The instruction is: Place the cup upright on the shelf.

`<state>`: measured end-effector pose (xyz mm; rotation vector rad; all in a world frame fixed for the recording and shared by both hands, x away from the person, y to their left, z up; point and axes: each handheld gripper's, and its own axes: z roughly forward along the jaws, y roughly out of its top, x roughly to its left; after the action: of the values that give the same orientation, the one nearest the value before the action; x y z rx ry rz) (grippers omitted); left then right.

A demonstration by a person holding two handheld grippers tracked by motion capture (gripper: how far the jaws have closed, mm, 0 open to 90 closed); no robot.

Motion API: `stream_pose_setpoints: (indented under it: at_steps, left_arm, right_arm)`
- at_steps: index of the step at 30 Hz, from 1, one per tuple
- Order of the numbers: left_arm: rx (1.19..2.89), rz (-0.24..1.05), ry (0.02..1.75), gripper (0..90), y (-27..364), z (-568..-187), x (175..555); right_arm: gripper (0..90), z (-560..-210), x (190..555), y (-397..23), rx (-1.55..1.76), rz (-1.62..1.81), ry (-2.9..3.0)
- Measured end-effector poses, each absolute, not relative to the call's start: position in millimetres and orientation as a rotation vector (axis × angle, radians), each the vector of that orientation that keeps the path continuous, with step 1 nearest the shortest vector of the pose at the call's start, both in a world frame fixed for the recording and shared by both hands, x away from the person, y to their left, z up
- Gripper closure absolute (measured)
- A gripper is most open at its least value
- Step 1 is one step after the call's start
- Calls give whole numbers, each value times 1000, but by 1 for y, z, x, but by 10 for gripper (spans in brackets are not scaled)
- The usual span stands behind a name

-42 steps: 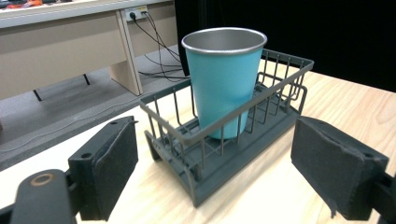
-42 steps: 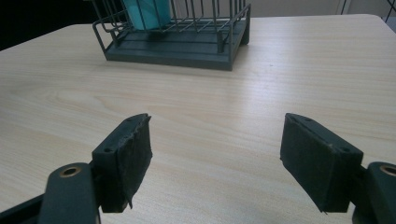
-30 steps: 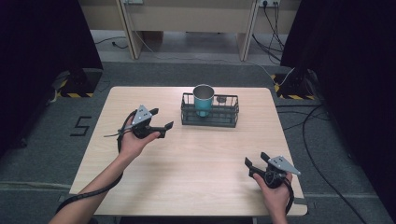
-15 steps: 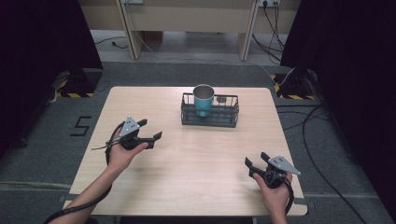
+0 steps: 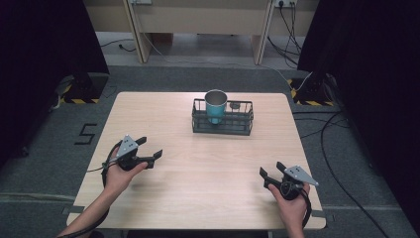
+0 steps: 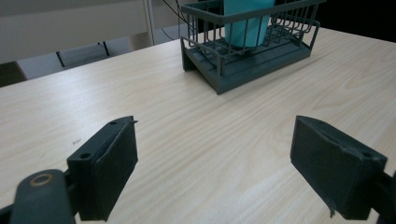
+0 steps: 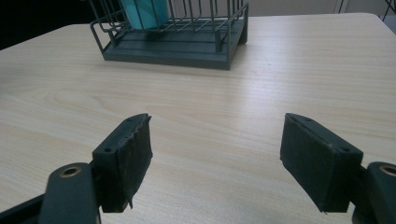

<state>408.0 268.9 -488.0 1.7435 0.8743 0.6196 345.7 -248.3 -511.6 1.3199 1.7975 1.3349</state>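
The surface (image 5: 198,148) under both tongs is pale beige wood with a fine lengthwise grain pattern. The left tongs (image 5: 151,148) and right tongs (image 5: 270,171) are black, each topped by a light grey three-cornered plate; their pads (image 6: 112,168) are matte black, and a brass-coloured ring marks the joint at the near end. Ahead of both tongs, the wire basket (image 5: 223,124) is dark grey, and the cup (image 5: 216,105) in it is teal with a silver-grey rim.
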Motion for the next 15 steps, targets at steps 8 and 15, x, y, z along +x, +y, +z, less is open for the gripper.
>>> stream_pose_setpoints:
  at_steps: [8,15]
  left_arm:
    - [1708,616,910,144,273,-498,401]
    - [1709,622,892,146,272,-501,396]
  right_arm:
    - [258,-512,346,-249,1313,1332,1802]
    - [240,-512,347,-248,1307,1327,1813]
